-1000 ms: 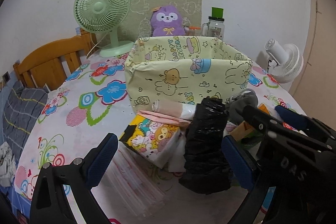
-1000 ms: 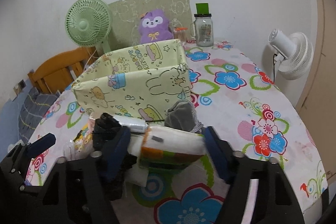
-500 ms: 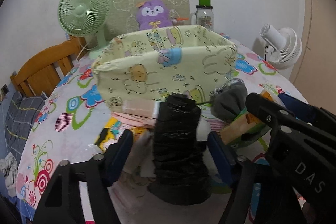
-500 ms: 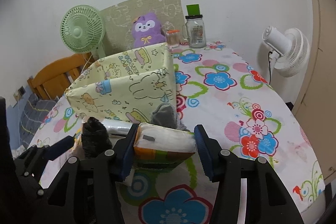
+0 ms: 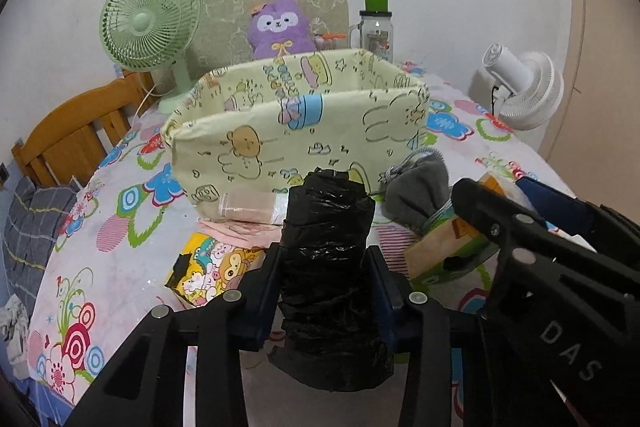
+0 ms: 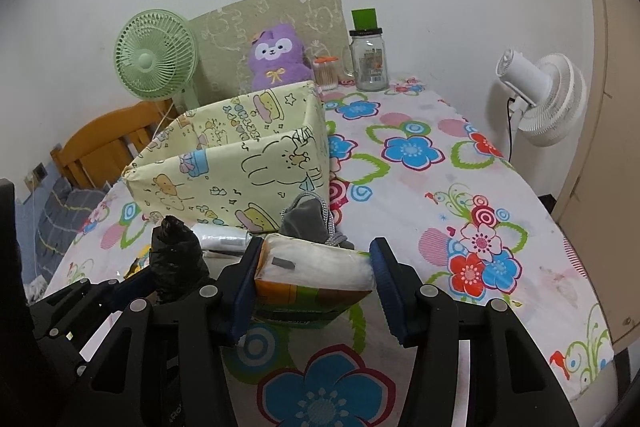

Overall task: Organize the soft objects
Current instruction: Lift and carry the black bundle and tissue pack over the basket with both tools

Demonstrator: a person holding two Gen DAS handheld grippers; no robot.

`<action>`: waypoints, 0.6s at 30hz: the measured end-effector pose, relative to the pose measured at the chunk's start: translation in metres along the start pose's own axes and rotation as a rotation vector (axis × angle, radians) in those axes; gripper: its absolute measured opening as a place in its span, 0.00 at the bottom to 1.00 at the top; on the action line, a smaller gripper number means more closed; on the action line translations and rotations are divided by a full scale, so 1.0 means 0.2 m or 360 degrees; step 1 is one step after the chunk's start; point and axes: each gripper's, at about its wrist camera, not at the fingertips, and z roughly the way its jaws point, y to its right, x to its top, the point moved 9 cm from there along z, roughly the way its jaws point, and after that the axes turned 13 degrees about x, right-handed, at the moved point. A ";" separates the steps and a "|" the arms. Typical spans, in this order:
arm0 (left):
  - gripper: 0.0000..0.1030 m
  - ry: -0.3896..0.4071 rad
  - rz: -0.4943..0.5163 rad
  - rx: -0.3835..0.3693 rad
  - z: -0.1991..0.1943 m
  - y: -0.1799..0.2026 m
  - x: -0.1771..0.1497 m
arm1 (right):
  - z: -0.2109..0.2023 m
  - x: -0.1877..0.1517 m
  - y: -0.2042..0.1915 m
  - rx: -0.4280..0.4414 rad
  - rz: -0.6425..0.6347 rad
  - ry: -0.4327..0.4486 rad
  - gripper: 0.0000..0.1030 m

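We see the left gripper (image 5: 325, 291) jaws closing around one black plastic roll (image 5: 330, 267); the right gripper (image 6: 314, 281) jaws clamp one tissue pack (image 6: 312, 277). Beyond them stands one fabric basket (image 5: 304, 131) on the worktop (image 6: 440, 195); its inside is hidden.

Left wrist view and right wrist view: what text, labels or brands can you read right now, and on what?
"DAS": white letters on the black body of the right gripper, seen in the left wrist view.
Fabric storage box: coloured lettering on the inner wall, too distorted to read.
Glass jar: label too small to read.
Tissue pack: print on the side too blurred to read.
Cartoon packet: pictures only, no legible words.
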 end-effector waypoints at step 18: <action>0.40 0.0164 -0.0081 -0.0038 -0.28 -0.11 0.18 | -0.23 0.18 -0.16 -0.0045 -0.0078 0.0125 0.55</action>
